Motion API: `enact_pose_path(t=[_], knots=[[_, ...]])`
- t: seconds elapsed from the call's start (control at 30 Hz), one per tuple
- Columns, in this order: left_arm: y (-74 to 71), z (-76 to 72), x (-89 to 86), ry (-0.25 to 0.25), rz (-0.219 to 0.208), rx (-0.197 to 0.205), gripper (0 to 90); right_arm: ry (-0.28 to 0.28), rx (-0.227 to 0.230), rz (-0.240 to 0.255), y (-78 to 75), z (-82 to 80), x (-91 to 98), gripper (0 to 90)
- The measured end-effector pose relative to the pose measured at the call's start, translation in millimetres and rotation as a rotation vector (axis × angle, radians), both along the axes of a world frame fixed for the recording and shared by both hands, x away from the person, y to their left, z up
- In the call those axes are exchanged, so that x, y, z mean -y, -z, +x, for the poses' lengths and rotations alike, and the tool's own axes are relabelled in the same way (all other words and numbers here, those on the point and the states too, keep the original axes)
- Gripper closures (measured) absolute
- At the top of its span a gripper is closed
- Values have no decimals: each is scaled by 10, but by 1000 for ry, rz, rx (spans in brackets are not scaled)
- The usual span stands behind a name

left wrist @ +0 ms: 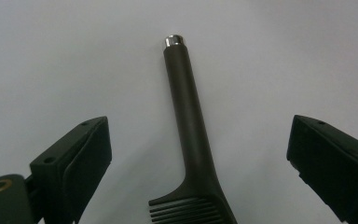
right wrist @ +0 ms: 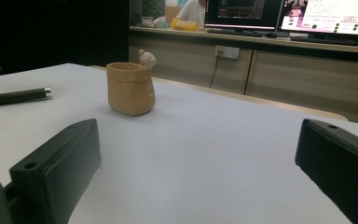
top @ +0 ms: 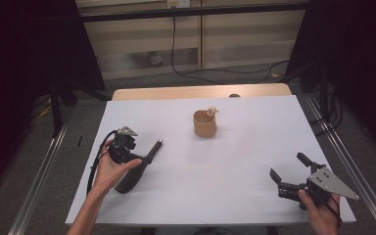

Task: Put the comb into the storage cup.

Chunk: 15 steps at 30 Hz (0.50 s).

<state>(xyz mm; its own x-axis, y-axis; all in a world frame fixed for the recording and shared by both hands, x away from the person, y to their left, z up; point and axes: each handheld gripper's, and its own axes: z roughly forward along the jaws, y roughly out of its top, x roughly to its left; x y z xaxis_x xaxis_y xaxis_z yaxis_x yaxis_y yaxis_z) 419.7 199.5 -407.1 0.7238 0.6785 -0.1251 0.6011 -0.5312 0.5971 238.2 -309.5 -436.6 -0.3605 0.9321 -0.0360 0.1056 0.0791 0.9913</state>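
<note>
A dark comb (left wrist: 191, 140), smooth matte handle tipped with a silver cap, is lying flat on the white tabletop (top: 235, 166) between the wide-spread fingers of the left gripper (left wrist: 198, 163), untouched. A tan, bag-shaped cup (top: 205, 123) with a small pale figure on its rim is standing well apart, nothing blocking between. The right gripper (top: 288, 172) is hovering near the tabletop's right edge, fingers wide, holding nothing.
</note>
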Motion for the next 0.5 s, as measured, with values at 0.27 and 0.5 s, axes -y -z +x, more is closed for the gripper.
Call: enact_pose_path(t=[0.27, 0.5], knots=[[36, 87, 17, -6, 25, -28, 153, 0, -3, -2, 2, 2, -1, 0], [29, 176, 62, -13, 63, -77, 164, 2, -3, -1, 2, -1, 3, 0]])
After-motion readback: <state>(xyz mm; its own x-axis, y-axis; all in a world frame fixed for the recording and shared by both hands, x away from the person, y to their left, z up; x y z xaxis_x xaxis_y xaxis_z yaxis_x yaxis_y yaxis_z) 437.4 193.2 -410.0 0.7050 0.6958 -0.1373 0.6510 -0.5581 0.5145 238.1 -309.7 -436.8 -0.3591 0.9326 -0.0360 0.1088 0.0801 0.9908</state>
